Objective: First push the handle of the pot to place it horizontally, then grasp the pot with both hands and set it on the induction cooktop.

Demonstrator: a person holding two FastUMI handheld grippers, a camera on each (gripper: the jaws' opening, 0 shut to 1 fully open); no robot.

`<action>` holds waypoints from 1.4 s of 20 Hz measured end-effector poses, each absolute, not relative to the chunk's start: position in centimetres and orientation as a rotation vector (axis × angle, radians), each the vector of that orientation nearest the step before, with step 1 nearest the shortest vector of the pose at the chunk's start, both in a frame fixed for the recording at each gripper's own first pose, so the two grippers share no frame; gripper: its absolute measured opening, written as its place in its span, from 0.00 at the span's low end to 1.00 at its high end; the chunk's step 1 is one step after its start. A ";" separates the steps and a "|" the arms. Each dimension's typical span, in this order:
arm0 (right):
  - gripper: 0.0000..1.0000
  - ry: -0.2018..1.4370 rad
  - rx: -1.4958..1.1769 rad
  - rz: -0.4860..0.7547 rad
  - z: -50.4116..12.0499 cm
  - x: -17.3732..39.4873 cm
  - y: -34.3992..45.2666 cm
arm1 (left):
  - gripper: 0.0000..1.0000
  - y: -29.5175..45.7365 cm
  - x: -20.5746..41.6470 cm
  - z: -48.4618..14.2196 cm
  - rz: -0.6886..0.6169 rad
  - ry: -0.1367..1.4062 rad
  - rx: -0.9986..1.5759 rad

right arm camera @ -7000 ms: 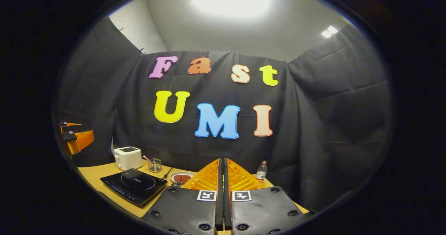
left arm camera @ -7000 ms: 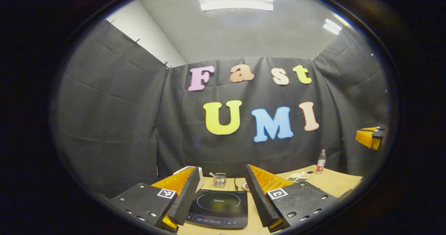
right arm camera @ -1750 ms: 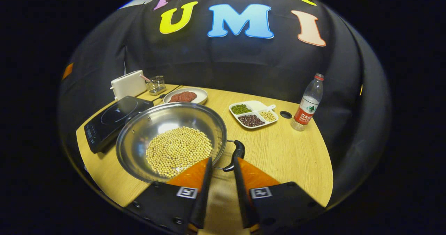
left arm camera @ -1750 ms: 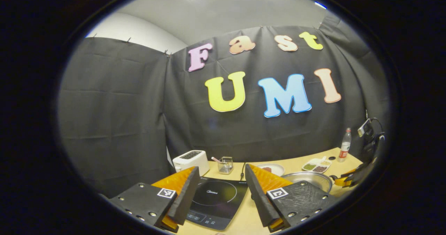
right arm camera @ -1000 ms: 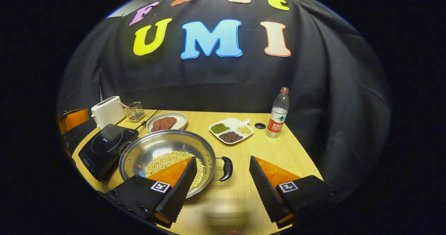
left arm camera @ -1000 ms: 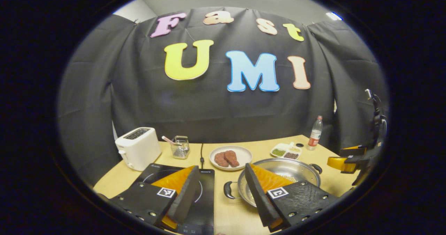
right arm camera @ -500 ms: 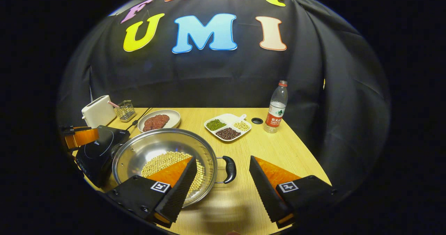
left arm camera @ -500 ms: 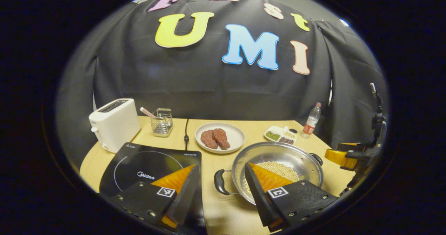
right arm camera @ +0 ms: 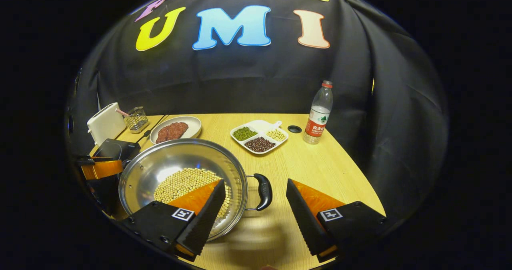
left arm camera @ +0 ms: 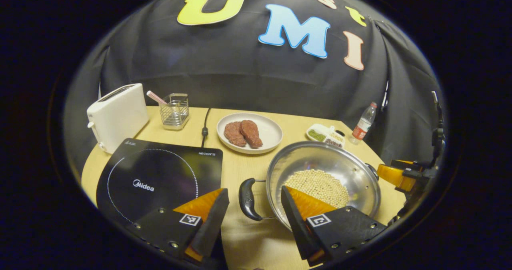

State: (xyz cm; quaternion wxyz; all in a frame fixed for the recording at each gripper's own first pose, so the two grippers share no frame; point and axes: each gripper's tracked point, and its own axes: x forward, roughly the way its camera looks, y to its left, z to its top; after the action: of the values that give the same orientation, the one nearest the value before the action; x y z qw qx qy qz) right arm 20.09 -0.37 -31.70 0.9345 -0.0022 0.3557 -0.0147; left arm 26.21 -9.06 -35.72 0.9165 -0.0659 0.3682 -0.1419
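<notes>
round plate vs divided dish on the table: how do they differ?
The round plate is one open circle; the divided dish is squarish and split into compartments. The round plate carries two reddish-brown meat pieces; the divided dish holds green, dark and pale beans, one kind per compartment. The round plate sits nearer the induction cooktop, the divided dish nearer the water bottle. Both are white and rest flat on the table.

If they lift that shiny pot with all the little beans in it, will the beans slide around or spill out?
Probably they'd slide. The beans lie loose on the pot's smooth, curved steel, so any tilt should roll them downhill. Spilling seems unlikely: they cover only the bottom, well below the rim. With a black handle on each side, a level two-gripper lift looks steady.
</notes>
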 end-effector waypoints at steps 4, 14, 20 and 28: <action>0.98 0.778 0.029 -0.034 -33.3 20.2 -0.3 | 0.81 -9.4 26.9 -37.7 -0.283 0.799 -0.112; 0.98 0.882 0.085 -0.058 -36.6 21.2 -0.5 | 0.81 -10.5 27.4 -39.6 -0.284 0.840 -0.098; 0.95 0.912 0.092 -0.063 -37.5 21.3 -0.7 | 0.81 -11.1 27.0 -40.6 -0.281 0.868 -0.093; 0.63 0.928 0.109 -0.027 -37.8 21.4 0.0 | 0.63 -10.5 26.8 -41.4 -0.233 0.897 -0.083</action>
State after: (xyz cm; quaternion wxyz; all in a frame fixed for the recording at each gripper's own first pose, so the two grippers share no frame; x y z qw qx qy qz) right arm 21.41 0.05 -37.83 0.8927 0.0525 0.4473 -0.0129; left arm 26.77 -10.49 -41.43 0.8937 -0.0402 0.4326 -0.1122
